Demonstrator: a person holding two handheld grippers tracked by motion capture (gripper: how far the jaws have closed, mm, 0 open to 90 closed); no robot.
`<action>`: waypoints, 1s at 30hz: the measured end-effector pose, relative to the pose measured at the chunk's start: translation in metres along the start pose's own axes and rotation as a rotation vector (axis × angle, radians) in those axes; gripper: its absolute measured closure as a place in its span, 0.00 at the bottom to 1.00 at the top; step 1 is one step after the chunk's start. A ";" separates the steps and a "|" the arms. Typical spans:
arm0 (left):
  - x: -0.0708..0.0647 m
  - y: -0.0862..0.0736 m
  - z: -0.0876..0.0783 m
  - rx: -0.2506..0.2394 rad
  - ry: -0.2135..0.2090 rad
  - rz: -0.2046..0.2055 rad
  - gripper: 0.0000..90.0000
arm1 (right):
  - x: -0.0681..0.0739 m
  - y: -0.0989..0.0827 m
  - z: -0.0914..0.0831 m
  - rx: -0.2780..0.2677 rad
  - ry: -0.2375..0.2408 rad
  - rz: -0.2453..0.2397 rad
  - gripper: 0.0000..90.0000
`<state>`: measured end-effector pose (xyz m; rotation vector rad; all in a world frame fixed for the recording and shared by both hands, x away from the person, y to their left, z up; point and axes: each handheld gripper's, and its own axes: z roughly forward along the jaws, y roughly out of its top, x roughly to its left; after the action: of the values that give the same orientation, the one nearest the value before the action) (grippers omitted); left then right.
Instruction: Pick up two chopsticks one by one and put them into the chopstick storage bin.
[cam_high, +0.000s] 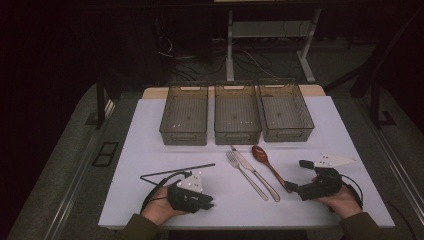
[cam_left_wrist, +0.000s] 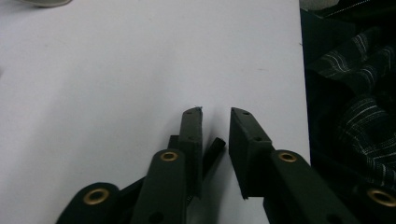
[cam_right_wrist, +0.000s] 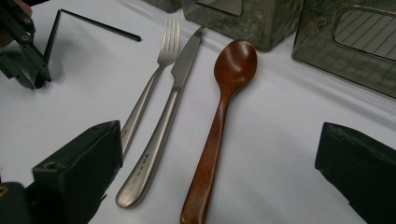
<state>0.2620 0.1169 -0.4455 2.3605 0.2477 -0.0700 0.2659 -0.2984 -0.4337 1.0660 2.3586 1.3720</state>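
The right gripper is hovering with jaws wide apart over the handle of the wooden spoon, which is lying beside the knife, looking light, stiff and smooth, best pinched mid-handle, while the left gripper is idling nearly closed on nothing.

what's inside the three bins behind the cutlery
The left bin, middle bin and right bin hold no objects that show, apart from small pale specks on their floors; near walls hide little.
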 end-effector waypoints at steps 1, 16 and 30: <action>0.000 0.000 0.000 -0.005 0.002 0.002 0.86 | 0.000 0.000 0.000 0.001 -0.003 0.000 0.00; 0.012 0.002 -0.001 -0.008 0.038 0.020 0.93 | 0.002 -0.005 -0.003 -0.001 -0.014 -0.011 0.00; 0.046 0.018 0.005 -0.024 0.209 -0.123 0.94 | 0.010 -0.012 0.005 0.010 -0.063 -0.065 0.00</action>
<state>0.3112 0.1083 -0.4426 2.3278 0.4917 0.1207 0.2557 -0.2918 -0.4446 1.0099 2.3360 1.2874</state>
